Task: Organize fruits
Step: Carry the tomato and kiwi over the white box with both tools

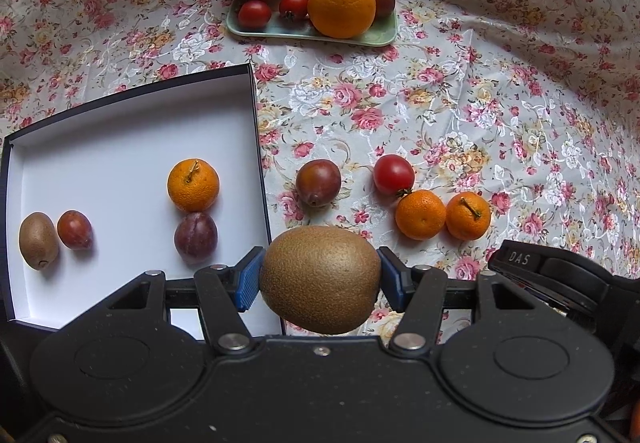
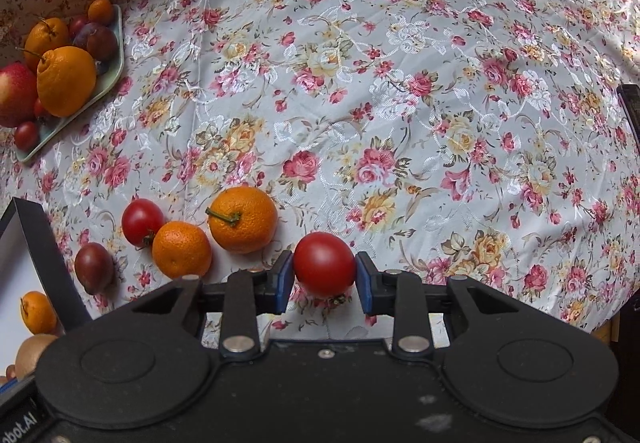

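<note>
The left tool (image 1: 320, 279) is clamped on a kiwi (image 1: 320, 279), its blue pads pressing the two ends, so the fruit's long axis runs straight across between the jaws. The right tool (image 2: 324, 275) is closed on a red tomato (image 2: 324, 263), held off the floral surface (image 2: 400, 103).

Take the white box (image 1: 120, 147) as the landmark. The held kiwi hangs just beyond the box's right wall, near its front corner, and the open interior lies to the left of it. Inside the box sit a second kiwi (image 1: 38, 241), two plums (image 1: 75, 229) and a mandarin (image 1: 193, 185) (the mandarin touches the darker plum in front of it). Right of the box, loose on the cloth, are one plum (image 1: 318, 182), a tomato (image 1: 393, 175) and two mandarins (image 1: 420, 215) side by side. Far behind the box stands a green tray (image 1: 380, 35) heaped with larger fruit.

The left tool is clearly the nearer one to the box, so its kiwi probably goes in first, with a short carry leftward over the wall. The bare floor between the two fruit pairs looks like the easiest landing spot. The right tool's tomato is well apart from the box and would have to cross the loose fruit to reach it.
</note>
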A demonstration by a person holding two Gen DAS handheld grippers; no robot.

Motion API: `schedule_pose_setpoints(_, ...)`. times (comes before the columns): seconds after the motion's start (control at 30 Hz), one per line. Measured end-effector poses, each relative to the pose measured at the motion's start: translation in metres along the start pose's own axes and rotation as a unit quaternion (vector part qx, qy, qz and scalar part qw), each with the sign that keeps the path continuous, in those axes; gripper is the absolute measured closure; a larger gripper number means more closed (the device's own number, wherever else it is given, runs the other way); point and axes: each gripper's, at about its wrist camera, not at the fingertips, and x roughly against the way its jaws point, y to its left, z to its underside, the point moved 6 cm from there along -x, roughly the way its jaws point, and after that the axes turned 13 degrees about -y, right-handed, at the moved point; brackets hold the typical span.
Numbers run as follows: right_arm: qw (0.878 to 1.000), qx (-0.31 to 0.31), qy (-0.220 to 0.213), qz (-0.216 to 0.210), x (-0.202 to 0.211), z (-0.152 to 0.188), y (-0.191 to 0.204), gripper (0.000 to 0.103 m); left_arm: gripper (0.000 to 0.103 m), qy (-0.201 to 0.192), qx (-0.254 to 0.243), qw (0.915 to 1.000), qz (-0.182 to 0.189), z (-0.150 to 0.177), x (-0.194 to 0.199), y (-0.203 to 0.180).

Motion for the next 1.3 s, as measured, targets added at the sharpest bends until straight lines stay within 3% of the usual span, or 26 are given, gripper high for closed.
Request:
schedule_pose_setpoints(0.2, 1.0, 0.003, -0.017, 0.003, 0.014, -0.004, -0.008, 0.071, 0.041, -0.018, -0.013, 0.9997, -0.01, 0.006, 0.009, 0.004)
schedule_pose_setpoints(0.33, 1.0, 0.005, -0.027, 0.005, 0.021, -0.006, -0.006, 0.071, 0.041, -0.057, -0.024, 0.9979, -0.018, 0.006, 0.026, 0.014)
schedule_pose_setpoints(0.47, 0.998, 0.025, -0.05, 0.017, 0.026, -0.005, 0.005, 0.071, 0.041, -0.083, -0.003, 0.9962, -0.028, 0.012, 0.046, 0.038)
schedule_pose_setpoints(0.6, 0.997, 0.048, -0.064, 0.015, 0.032, 0.001, 0.025, 0.071, 0.041, -0.084, 0.012, 0.9952, -0.049, 0.027, 0.054, 0.073)
schedule_pose_setpoints(0.8, 0.995, 0.066, -0.07, -0.028, 0.048, 0.014, 0.071, 0.071, 0.041, -0.071, 0.064, 0.9911, -0.092, 0.045, 0.052, 0.136)
schedule_pose_setpoints(1.3, 0.965, 0.174, -0.129, -0.149, 0.092, 0.057, 0.205, 0.071, 0.041, -0.051, 0.155, 0.9837, -0.074, 0.059, 0.05, 0.228)
